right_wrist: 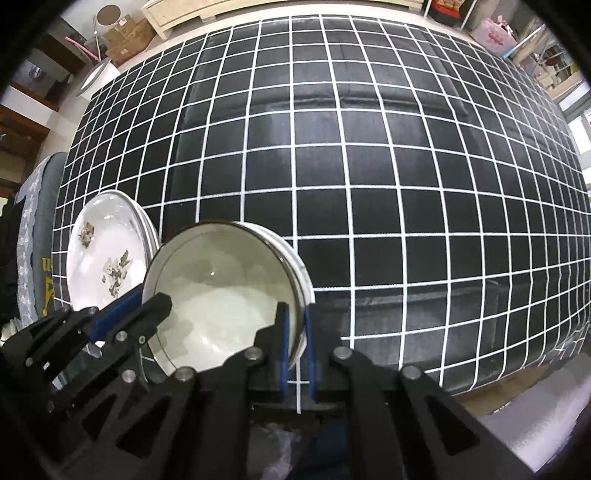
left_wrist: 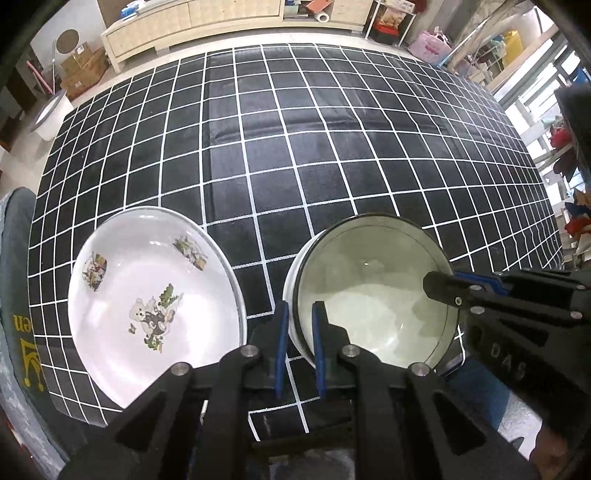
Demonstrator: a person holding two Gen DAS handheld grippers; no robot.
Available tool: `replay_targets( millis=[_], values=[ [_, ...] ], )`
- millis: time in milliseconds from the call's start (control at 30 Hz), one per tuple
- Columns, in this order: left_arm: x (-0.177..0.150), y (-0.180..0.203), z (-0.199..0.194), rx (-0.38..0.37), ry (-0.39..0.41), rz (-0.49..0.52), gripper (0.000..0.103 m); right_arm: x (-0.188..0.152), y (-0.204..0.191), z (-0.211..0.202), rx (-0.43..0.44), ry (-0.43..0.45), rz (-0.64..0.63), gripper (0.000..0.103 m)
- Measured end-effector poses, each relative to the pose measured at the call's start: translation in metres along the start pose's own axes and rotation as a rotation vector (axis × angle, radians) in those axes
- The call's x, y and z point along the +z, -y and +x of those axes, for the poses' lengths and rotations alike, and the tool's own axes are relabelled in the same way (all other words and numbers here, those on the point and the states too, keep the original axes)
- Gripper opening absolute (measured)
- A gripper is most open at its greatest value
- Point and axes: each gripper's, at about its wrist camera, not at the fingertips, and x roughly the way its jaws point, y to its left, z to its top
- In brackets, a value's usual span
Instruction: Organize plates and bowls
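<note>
A white bowl with a dark rim (left_wrist: 373,295) stands near the table's front edge; it also shows in the right wrist view (right_wrist: 221,295). My left gripper (left_wrist: 301,314) is shut on the bowl's left wall, one finger inside and one outside. My right gripper (right_wrist: 295,314) is shut on the bowl's right wall and shows in the left wrist view (left_wrist: 450,288). A white plate with bear pictures (left_wrist: 155,306) lies to the left of the bowl, also in the right wrist view (right_wrist: 107,258). It seems to lie on another plate.
The table wears a black cloth with a white grid (left_wrist: 314,147). A grey chair back with yellow letters (left_wrist: 18,295) stands at the table's left side. A cabinet (left_wrist: 221,22) and boxes stand beyond the far edge.
</note>
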Motion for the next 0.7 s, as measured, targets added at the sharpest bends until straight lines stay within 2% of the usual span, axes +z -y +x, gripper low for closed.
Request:
replay_targets(
  millis=[67, 133, 200, 300, 367, 433, 567, 700],
  values=[
    [0.000, -0.002, -0.001, -0.010, 0.002, -0.008, 0.013, 0.000, 0.005, 0.001, 0.025, -0.005, 0.016, 0.014],
    [0.000, -0.007, -0.003, -0.028, 0.005, -0.023, 0.023, -0.001, 0.008, 0.002, 0.041, -0.013, 0.024, 0.024],
    [0.000, -0.011, -0.007, -0.041, 0.018, -0.038, 0.027, -0.003, 0.010, 0.002, 0.051, -0.007, 0.023, 0.043],
    [-0.003, -0.017, -0.014, -0.053, 0.043, -0.057, 0.034, -0.010, 0.012, -0.006, 0.056, 0.032, 0.030, 0.058],
    [-0.006, -0.020, -0.018, -0.073, 0.055, -0.063, 0.037, -0.014, 0.015, -0.014, 0.068, 0.061, 0.041, 0.063],
    [-0.009, -0.023, -0.019, -0.086, 0.062, -0.076, 0.046, -0.019, 0.018, -0.022, 0.096, 0.096, 0.064, 0.066],
    [-0.018, -0.028, -0.017, -0.165, 0.057, -0.107, 0.048, -0.027, 0.027, -0.028, 0.146, 0.141, 0.151, 0.074],
    [-0.023, -0.031, -0.010, -0.208, 0.053, -0.117, 0.051, -0.032, 0.030, -0.025, 0.195, 0.149, 0.227, 0.074]
  ],
)
